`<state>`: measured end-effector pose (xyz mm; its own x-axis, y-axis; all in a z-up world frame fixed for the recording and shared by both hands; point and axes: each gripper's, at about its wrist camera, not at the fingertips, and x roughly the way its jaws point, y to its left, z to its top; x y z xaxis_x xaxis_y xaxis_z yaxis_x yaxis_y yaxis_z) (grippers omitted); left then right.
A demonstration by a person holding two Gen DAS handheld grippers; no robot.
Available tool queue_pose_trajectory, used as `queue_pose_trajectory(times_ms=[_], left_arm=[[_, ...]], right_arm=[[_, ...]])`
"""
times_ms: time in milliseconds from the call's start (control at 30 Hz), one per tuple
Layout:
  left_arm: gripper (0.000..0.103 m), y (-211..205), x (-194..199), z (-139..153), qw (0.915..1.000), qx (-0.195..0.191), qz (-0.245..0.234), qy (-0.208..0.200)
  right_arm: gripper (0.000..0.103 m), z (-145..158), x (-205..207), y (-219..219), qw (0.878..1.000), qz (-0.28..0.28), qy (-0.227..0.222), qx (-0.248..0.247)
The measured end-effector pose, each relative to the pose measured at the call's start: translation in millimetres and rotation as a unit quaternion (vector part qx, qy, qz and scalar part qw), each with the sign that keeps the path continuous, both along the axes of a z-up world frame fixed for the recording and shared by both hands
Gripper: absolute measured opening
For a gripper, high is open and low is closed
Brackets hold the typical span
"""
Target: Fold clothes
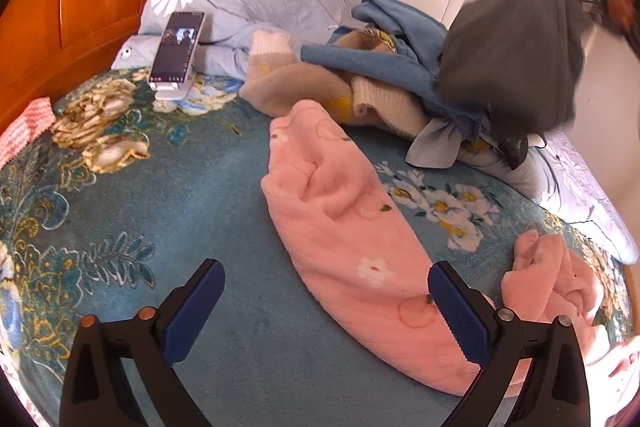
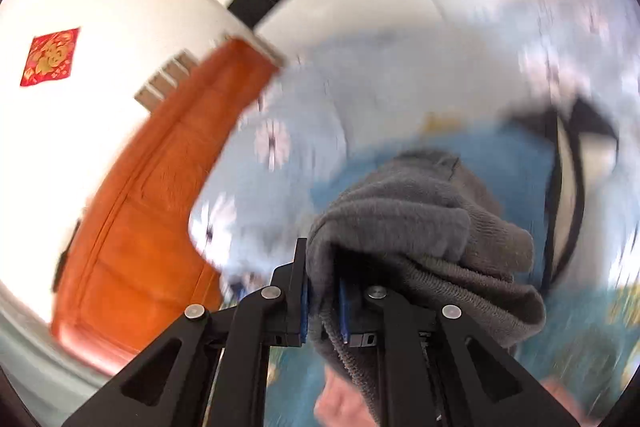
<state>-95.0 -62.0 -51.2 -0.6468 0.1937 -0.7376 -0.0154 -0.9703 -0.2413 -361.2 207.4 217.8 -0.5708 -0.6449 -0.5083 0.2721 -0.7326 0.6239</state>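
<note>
Right gripper [image 2: 323,301] pinches the grey garment [image 2: 420,227], hanging bunched above the clothes pile [image 1: 360,79]. Left gripper [image 1: 326,311] spread wide over the bedspread [image 1: 180,227]; pink garment [image 1: 352,239] lies long, running diagonally.

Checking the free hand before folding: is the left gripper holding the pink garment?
No, the left gripper is open, hovering over the pink garment.

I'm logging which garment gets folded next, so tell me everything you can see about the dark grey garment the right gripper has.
The dark grey garment looks like soft, fleecy knit with a ribbed hem and a seamed edge. It is bunched, not folded, and pinched between the blue-padded fingers of the right gripper, which is shut on it. In the left wrist view the garment hangs lifted above the clothes pile on the bed, motion-blurred. Its exact type cannot be told.
</note>
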Motion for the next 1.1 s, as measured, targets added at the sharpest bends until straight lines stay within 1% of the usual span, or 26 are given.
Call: queue_pose_trajectory(times_ms=[67,100,133,167,233,267,333,400,467,500,533,600,667,700,733,767,800,833,900,967,1033,1067,1100], left_arm=[[0.103,-0.9,-3.4,-3.0,1.0000,0.006,-0.001,-0.007],[0.103,-1.6,-4.8,-4.6,0.9999,0.007,0.000,-0.011],[0.103,-2.5,-6.2,-6.2,0.9998,0.009,0.002,-0.015],[0.103,-3.6,-7.4,-7.8,0.9998,0.011,0.003,-0.018],[0.103,-5.1,-9.8,-11.3,0.9995,0.016,0.006,-0.025],[0.103,-5.7,-10.8,-13.4,0.9994,0.017,0.006,-0.030],[0.103,-6.4,-12.9,-17.2,0.9990,0.019,0.007,-0.040],[0.103,-6.8,-14.1,-19.4,0.9987,0.020,0.008,-0.046],[0.103,-7.2,-14.3,-20.1,0.9987,0.019,0.010,-0.047],[0.103,-7.2,-14.4,-20.8,0.9986,0.019,0.010,-0.048],[0.103,-7.1,-14.7,-21.5,0.9986,0.018,0.010,-0.049],[0.103,-7.0,-15.7,-23.0,0.9984,0.019,0.008,-0.052],[0.103,-6.7,-16.8,-24.2,0.9983,0.017,0.007,-0.056],[0.103,-6.4,-17.2,-24.9,0.9982,0.016,0.007,-0.058],[0.103,-6.3,-17.4,-25.4,0.9981,0.015,0.006,-0.059],[0.103,-6.7,-17.4,-25.7,0.9981,0.013,0.007,-0.059],[0.103,-7.0,-17.5,-26.0,0.9981,0.011,0.007,-0.060],[0.103,-7.6,-17.3,-26.2,0.9981,0.009,0.008,-0.061],[0.103,-9.6,-16.5,-25.1,0.9981,0.006,0.013,-0.060],[0.103,-11.3,-13.9,-21.5,0.9984,0.002,0.018,-0.053],[0.103,-11.1,-9.4,-15.3,0.9989,-0.007,0.021,-0.042],[0.103,-9.2,-8.0,-12.3,0.9990,-0.013,0.020,-0.038],[0.103,-6.0,-6.6,-9.1,0.9991,-0.017,0.015,-0.036]], right_arm=[[0.012,22.4,-26.9,-7.4,0.999,-0.025,0.023,0.004],[0.012,30.0,-39.0,-11.6,0.999,-0.037,0.037,0.016],[0.012,35.7,-50.4,-17.8,0.997,-0.047,0.051,0.026],[0.012,34.7,-60.7,-25.6,0.996,-0.055,0.061,0.032],[0.012,22.3,-80.6,-35.5,0.995,-0.070,0.062,0.031],[0.012,12.5,-91.4,-40.5,0.995,-0.075,0.055,0.036],[0.013,-19.8,-114.0,-51.7,0.995,-0.078,0.014,0.062],[0.013,-56.8,-126.4,-63.1,0.991,-0.089,-0.032,0.094],[0.013,-88.7,-131.1,-64.2,0.987,-0.096,-0.065,0.108],[0.013,-99.7,-132.0,-63.7,0.987,-0.096,-0.075,0.108],[0.014,-106.6,-132.5,-63.7,0.986,-0.095,-0.080,0.112],[0.014,-107.4,-131.8,-65.0,0.984,-0.089,-0.077,0.131],[0.023,-94.5,-128.2,-64.3,0.982,-0.078,-0.066,0.161],[0.033,-88.4,-126.3,-66.3,0.980,-0.072,-0.056,0.176],[0.050,-79.9,-122.4,-67.1,0.979,-0.064,-0.045,0.189],[0.058,-69.2,-116.7,-67.2,0.978,-0.051,-0.033,0.198],[0.071,-61.0,-111.1,-66.5,0.978,-0.037,-0.025,0.206],[0.075,-56.7,-105.8,-64.3,0.976,-0.022,-0.021,0.213],[0.076,-48.3,-86.2,-53.2,0.975,0.003,-0.006,0.224],[0.080,-42.3,-57.7,-34.1,0.975,0.027,0.010,0.220],[0.081,-45.6,-23.3,-5.2,0.978,0.046,0.021,0.204],[0.082,-52.3,-3.3,13.9,0.978,0.051,0.021,0.199],[0.084,-59.5,15.8,32.5,0.979,0.051,0.019,0.195]])
